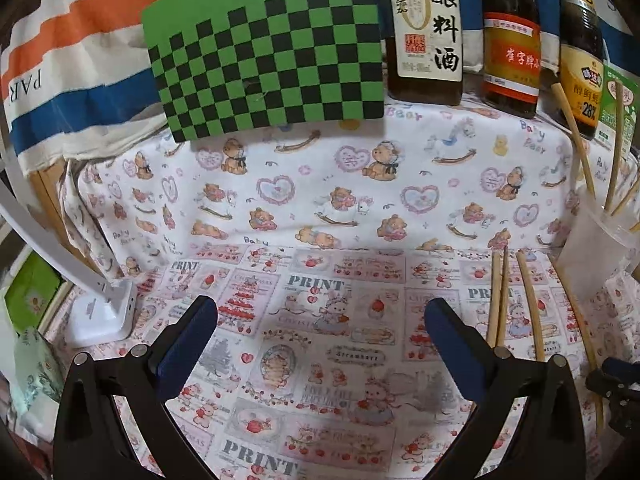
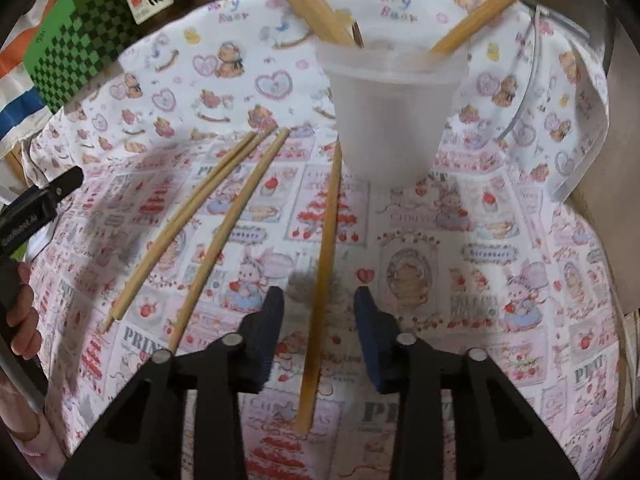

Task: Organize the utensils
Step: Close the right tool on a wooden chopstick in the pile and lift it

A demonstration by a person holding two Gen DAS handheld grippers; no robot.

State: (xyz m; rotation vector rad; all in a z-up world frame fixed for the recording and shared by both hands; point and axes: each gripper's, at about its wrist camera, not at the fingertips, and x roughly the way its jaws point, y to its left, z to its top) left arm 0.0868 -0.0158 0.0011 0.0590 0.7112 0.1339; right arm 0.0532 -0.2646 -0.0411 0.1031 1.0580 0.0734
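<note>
Right gripper (image 2: pixel 318 312) spread, straddling lone chopstick (image 2: pixel 324 264), probably for pickup | cup (image 2: pixel 394 120) beyond, holding others | left gripper (image 1: pixel 320 316) wide, idle.

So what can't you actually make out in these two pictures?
- Bottom of the translucent plastic cup: frosted wall hides the lower ends of the wooden chopsticks in the cup, right wrist view.
- Near end of the single wooden chopstick between the open right gripper: blurred.
- Dark sauce bottles: tops cut off, left wrist view.
</note>
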